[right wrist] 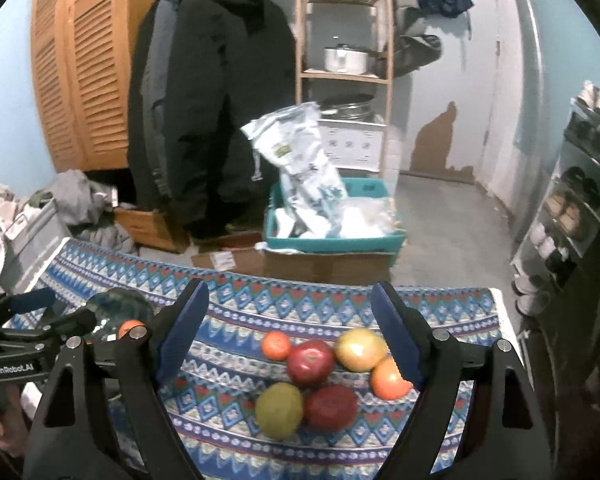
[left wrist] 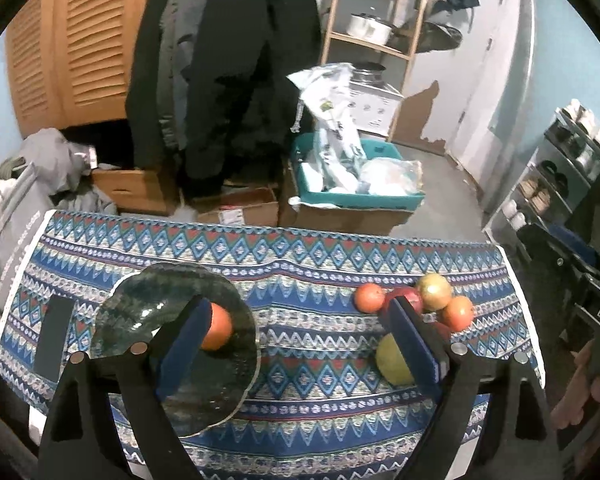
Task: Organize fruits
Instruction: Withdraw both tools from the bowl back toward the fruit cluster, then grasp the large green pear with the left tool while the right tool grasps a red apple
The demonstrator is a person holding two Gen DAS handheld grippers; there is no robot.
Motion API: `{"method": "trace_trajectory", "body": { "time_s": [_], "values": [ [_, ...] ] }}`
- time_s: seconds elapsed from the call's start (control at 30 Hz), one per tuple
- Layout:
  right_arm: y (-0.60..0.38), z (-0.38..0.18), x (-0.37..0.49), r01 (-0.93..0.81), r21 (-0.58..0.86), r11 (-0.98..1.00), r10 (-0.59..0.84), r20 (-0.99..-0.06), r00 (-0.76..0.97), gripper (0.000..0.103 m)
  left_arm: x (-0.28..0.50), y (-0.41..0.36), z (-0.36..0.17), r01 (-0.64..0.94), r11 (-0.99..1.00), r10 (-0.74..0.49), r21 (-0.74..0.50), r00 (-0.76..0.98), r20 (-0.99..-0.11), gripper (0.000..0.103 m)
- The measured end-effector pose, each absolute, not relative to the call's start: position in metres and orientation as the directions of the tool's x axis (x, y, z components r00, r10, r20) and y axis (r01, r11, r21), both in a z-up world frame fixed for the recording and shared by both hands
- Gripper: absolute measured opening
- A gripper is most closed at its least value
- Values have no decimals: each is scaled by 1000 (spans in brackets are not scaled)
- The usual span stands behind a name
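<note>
Orange [left wrist: 217, 330] on glass plate [left wrist: 140, 304], half hidden behind left gripper [left wrist: 300, 336] finger. Both grippers released, empty; right gripper [right wrist: 290, 320] frames fruit pile [right wrist: 320, 372], well right of plate. Round fruit, no clear long axis, probably

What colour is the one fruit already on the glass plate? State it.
Orange: the fruit on the glass plate is orange, clearest in the left wrist view.

A blue pad [left wrist: 188, 332] hides part of the plated orange [left wrist: 219, 330].
</note>
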State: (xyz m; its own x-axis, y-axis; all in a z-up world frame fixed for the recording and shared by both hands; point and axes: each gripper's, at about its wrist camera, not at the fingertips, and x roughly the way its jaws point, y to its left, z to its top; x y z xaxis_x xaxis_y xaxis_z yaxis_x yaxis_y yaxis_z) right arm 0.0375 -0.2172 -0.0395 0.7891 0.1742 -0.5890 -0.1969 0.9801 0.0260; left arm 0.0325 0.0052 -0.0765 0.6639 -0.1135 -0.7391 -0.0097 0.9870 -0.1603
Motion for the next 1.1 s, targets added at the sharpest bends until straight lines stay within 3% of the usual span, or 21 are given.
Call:
{"method": "trace_trajectory", "body": {
  "time_s": [0.47,1.1],
  "values": [
    [-286,-58,22,-66,18,998,63,-621,782,85,40,-57,-96,113,983,-184,-145,597,-781,91],
    [-326,-123,30,0,40,999,30,-755,655,85,60,-110,-161,155,978,-198,-141,455,-868,91]
  ]
}}
